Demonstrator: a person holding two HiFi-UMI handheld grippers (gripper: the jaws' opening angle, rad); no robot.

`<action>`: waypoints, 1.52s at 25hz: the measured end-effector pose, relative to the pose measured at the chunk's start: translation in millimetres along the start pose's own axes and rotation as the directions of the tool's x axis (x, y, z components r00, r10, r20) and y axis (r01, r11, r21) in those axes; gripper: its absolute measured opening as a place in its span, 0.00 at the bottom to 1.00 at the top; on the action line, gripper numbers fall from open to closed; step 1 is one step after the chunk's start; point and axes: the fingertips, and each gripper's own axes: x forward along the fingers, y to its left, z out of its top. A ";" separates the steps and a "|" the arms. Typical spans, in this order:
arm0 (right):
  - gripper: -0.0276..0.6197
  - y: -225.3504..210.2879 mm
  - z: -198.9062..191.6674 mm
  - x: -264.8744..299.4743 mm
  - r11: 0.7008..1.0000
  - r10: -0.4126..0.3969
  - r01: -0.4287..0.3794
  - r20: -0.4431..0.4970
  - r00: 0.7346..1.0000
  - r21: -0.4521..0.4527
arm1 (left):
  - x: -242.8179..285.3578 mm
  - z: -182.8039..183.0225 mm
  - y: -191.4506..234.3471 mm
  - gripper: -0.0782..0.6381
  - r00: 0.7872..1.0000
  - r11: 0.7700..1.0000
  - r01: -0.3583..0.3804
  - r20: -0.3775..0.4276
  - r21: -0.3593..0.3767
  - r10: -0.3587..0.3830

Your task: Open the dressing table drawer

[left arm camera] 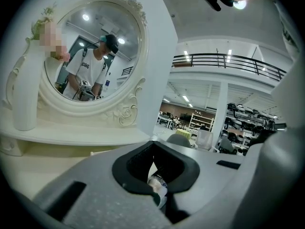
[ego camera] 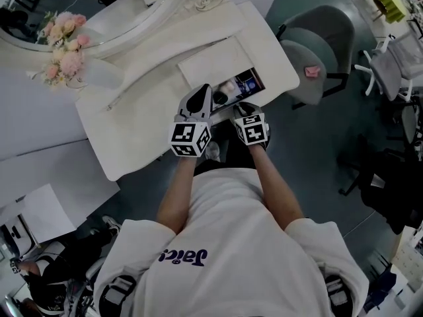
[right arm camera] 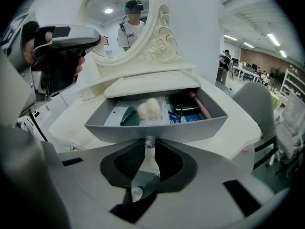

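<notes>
Only the right gripper view shows the drawer (right arm camera: 157,127) standing open, with small items inside and its knob (right arm camera: 149,141) pinched between the jaws of the right gripper (right arm camera: 149,146). The left gripper (left arm camera: 153,151) is held above the table (ego camera: 152,78), left of the drawer. It faces the mirror (left arm camera: 95,51), jaws pressed together on nothing.

**White T-shirt, Marker-Cubed Grippers**

A white short-sleeved T-shirt (ego camera: 231,243) was worn, with dark lettering (ego camera: 182,257) printed at its 7 o'clock. Black-and-white marker cubes were borne by the grey-shelled left gripper (ego camera: 205,90) and right gripper (ego camera: 242,105).
</notes>
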 end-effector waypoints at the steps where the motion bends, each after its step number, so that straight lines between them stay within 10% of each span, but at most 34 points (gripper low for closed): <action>1: 0.15 0.3 -2.0 -1.5 1.000 -0.002 0.002 -0.002 1.000 0.001 | -1.0 0.8 -0.5 0.13 1.000 1.000 0.002 0.001 0.001 -0.002; 29: 0.16 -7.0 -23.8 -12.4 0.998 -0.058 0.058 -0.008 0.998 0.008 | -7.8 -1.2 -6.7 0.13 1.000 0.999 0.030 -0.004 0.018 -0.030; 38: 0.33 -34.5 -16.4 -42.9 0.988 -0.099 0.093 0.045 0.994 0.123 | -21.1 17.3 4.3 0.13 1.000 0.998 0.004 0.023 0.062 -0.006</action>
